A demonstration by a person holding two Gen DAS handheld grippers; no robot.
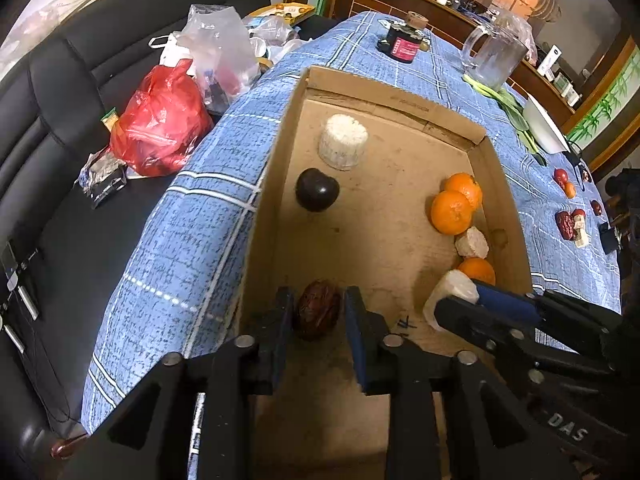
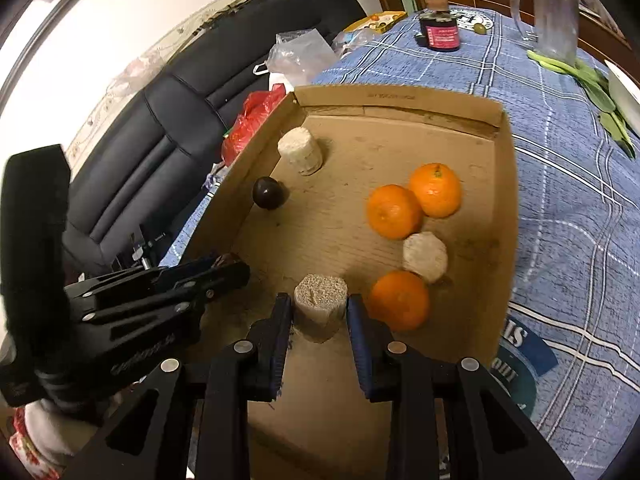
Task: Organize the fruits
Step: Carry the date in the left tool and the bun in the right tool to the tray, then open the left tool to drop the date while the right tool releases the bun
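A shallow cardboard box (image 1: 392, 96) lies on the blue checked tablecloth. My left gripper (image 1: 318, 294) points down into its near left corner. A wrinkled red date (image 1: 318, 312) rests on the box floor between the jaws, with a thin gap at the right pad, so the gripper is open. My right gripper (image 2: 320, 300) is shut on a pale fibrous cylinder piece (image 2: 320, 304), low over the near floor beside an orange (image 2: 400, 300). Two more oranges (image 2: 414, 200), a second pale piece (image 2: 425, 256), a dark plum (image 2: 269, 193) and a third pale piece (image 2: 301, 151) lie in the box.
A black sofa (image 1: 60, 120) with a red bag (image 1: 160, 132) and clear bags runs along the left. On the cloth beyond the box stand a dark bottle (image 1: 404, 44), a glass jug (image 1: 496, 56), greens and a white bowl (image 1: 544, 124). Loose dates and small fruits (image 1: 566, 224) lie at right.
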